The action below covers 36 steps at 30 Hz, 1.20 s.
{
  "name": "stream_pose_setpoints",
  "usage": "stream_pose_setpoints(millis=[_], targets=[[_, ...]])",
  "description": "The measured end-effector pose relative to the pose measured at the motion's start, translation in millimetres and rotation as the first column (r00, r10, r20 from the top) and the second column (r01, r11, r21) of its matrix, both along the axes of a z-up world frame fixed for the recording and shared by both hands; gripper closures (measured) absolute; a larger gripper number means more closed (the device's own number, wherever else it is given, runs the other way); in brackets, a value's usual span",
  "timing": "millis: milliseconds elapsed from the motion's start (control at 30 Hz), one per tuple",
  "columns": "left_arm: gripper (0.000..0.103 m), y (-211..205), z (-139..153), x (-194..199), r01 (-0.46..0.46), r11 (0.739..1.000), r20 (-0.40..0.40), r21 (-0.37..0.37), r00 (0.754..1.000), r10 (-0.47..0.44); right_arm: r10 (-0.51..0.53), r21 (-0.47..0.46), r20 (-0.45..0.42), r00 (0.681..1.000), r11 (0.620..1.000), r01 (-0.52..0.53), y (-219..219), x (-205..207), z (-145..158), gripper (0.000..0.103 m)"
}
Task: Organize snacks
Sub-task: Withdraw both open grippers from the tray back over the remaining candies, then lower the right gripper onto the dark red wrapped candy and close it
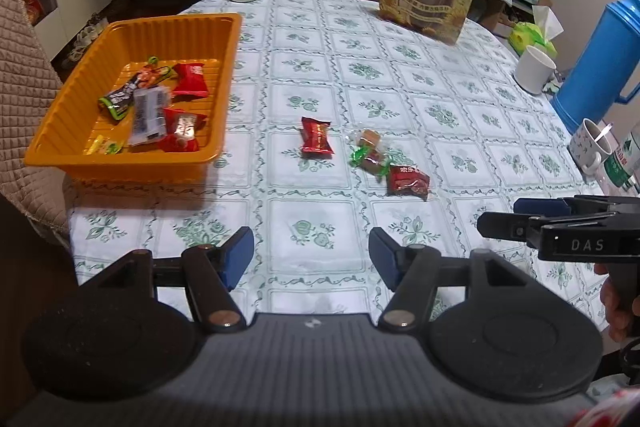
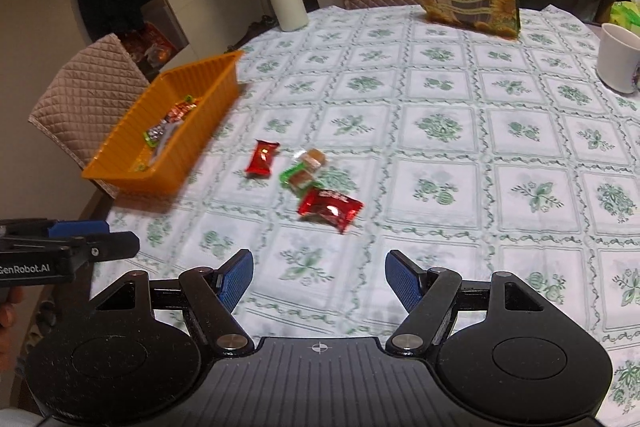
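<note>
Both grippers [image 1: 311, 254] [image 2: 319, 275] open, angled tableward.

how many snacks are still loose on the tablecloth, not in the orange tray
4: a red packet nearest the orange tray, two clear-wrapped brown sweets touching beside it, and a red packet nearest the camera. None look hidden.

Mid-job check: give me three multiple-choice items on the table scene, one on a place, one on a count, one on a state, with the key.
1. Where is the orange tray?
A. left of the loose snacks
B. beside the blue jug
C. on a chair

2. How many wrapped snacks lie loose on the tablecloth?
A. one
B. four
C. seven

3. The right gripper is:
A. shut on a snack
B. open, empty
C. inside the tray

Key: 1 A, the tray sits at the table's left edge; 2 B, two red, two brown; 3 B, only cloth shows between its fingers.
</note>
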<state>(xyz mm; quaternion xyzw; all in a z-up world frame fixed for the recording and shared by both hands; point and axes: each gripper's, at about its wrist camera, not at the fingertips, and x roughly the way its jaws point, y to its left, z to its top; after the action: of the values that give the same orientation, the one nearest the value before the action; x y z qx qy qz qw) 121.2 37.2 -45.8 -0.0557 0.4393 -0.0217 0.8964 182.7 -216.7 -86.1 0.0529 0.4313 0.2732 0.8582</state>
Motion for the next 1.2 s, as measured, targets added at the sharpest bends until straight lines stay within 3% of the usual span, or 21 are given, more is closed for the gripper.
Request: stream_pose_setpoints(millis=[433, 1000, 1100, 1200], targets=[[0.043, -8.8, -10.4, 24.4, 0.029, 1.000, -0.005, 0.002, 1.000, -0.029, 0.048, -0.048, 0.030, 0.998, 0.998, -0.046, 0.0, 17.7, -16.8, 0.030], [0.043, -4.4, -32.2, 60.1, 0.020, 1.000, -0.043, 0.018, 0.999, -0.019, 0.247, -0.129, 0.120, 0.962, 0.964, -0.231, 32.0, 61.4, -39.9, 0.031], [0.043, -4.0, -36.7, 63.9, 0.020, 1.000, -0.055, 0.022, 0.998, -0.019, 0.288, -0.154, 0.128, 0.949, 0.951, -0.268, 39.3, 67.2, -45.0, 0.034], [0.043, -3.4, -40.0, 67.2, 0.021, 1.000, -0.067, 0.021, 0.998, -0.020, 0.332, -0.183, 0.126, 0.935, 0.934, -0.307, 47.7, 71.9, -50.5, 0.042]])
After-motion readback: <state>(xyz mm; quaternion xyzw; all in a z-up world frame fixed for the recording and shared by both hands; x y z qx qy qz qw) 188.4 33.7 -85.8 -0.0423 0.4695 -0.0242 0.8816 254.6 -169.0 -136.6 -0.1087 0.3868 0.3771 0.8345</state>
